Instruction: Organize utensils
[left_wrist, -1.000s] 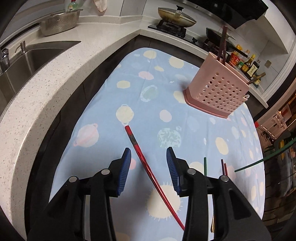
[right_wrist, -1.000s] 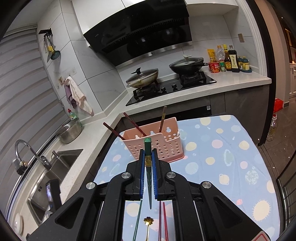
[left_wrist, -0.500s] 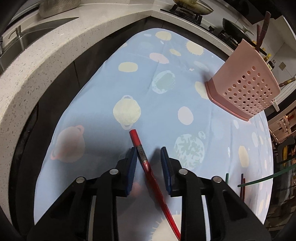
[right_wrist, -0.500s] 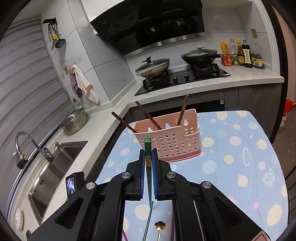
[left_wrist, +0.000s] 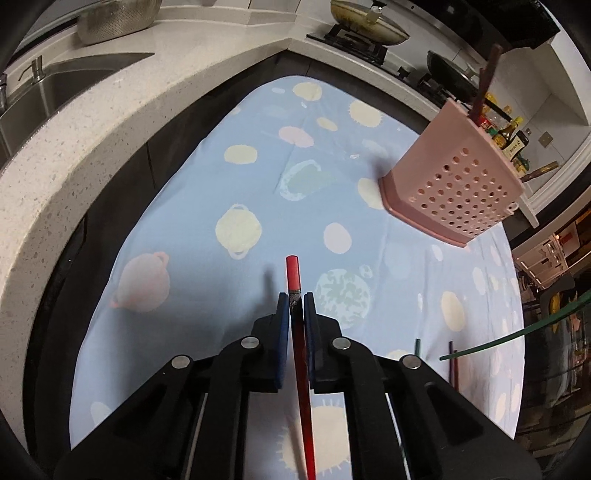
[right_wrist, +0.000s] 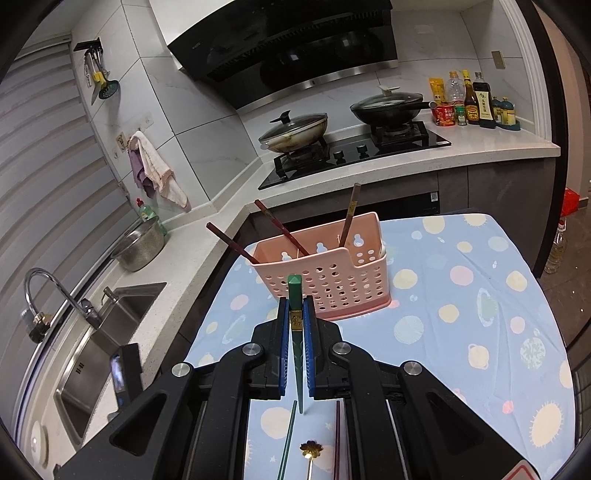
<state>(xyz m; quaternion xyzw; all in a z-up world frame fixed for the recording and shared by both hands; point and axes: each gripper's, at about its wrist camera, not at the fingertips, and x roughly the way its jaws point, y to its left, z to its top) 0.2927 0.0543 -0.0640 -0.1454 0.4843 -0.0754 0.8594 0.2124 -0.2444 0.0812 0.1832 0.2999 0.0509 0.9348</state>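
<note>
The left gripper (left_wrist: 295, 308), jaws just closed on the red chopstick (left_wrist: 294, 275), and the right gripper (right_wrist: 295, 314), clamping the green chopstick (right_wrist: 295, 291), grip near the thick ends, likely for dropping into the pink basket (right_wrist: 332, 273) near the table's far edge.

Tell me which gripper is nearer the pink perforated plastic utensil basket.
Right. The right gripper, shut on a green chopstick, sits just before the pink basket; the left gripper is farther across the cloth.

Chopsticks (right_wrist: 294, 354): eight; basket (right_wrist: 332, 280): one; spoon (right_wrist: 311, 451): one

A white-tiled kitchen wall (right_wrist: 207, 147) backs a speckled L-shaped counter (right_wrist: 480, 147), black range hood (right_wrist: 295, 40) and steel sink (right_wrist: 99, 354).
</note>
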